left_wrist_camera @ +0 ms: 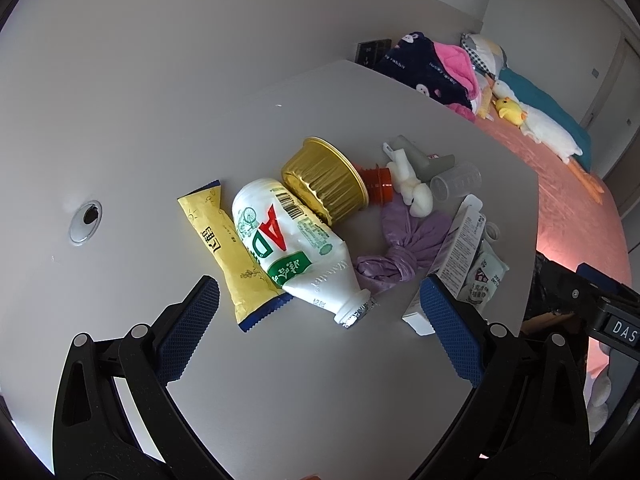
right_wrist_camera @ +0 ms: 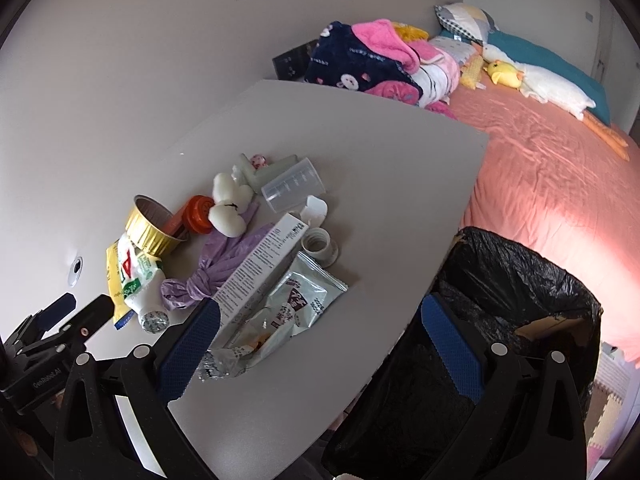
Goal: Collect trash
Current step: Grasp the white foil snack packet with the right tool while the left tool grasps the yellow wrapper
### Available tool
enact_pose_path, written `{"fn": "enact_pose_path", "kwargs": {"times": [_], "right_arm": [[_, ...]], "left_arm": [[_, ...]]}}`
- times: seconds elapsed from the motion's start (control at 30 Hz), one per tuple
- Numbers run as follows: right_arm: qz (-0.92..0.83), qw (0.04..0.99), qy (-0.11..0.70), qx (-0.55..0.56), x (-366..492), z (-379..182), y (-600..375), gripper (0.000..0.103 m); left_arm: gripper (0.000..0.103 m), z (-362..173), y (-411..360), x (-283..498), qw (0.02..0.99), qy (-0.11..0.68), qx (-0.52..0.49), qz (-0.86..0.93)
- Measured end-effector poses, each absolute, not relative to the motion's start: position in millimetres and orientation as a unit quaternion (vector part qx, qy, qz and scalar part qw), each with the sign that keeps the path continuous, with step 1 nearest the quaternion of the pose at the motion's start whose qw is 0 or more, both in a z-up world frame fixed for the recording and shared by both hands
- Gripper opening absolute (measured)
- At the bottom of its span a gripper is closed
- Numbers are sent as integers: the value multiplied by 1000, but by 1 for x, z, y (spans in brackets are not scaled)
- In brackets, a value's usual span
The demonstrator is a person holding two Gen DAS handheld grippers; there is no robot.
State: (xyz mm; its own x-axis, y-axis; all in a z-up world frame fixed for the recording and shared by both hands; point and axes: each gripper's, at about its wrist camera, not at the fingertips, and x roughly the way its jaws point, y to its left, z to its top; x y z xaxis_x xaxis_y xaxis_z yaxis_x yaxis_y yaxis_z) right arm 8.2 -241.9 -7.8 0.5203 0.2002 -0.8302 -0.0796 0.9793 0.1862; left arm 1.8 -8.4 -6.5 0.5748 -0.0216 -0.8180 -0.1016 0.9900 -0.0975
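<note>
Trash heaped on the grey surface (right_wrist_camera: pixel 360 168), one black-lined bin (right_wrist_camera: pixel 520 280) at its edge.

Beside the bin's near rim, both the left tongs (left_wrist_camera: pixel 320 308) and the right tongs (right_wrist_camera: pixel 320 320) gape wide, empty. Farther from the bin lie one white bottle (left_wrist_camera: pixel 296 248) printed "AD", one yellow wrapper (left_wrist_camera: pixel 228 248), one gold foil cup (left_wrist_camera: pixel 324 180), one knotted purple bag (left_wrist_camera: pixel 404 244), and one orange cap (left_wrist_camera: pixel 378 186).

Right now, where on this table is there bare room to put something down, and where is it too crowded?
Bare tabletop lies on the near side, between the left gripper and the white AD bottle. Another free patch is the far corner toward the bed, beyond the clear cup. It is crowded from the yellow wrapper across to the white box.
</note>
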Motion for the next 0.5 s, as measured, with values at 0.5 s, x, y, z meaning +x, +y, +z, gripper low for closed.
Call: {"fn": "enact_pose_path", "kwargs": {"times": [0.5], "right_arm": [[84,822,557,84,31,-56,-234,81]], "left_arm": [[83,-34,27,23,858,498,-112,61]]}}
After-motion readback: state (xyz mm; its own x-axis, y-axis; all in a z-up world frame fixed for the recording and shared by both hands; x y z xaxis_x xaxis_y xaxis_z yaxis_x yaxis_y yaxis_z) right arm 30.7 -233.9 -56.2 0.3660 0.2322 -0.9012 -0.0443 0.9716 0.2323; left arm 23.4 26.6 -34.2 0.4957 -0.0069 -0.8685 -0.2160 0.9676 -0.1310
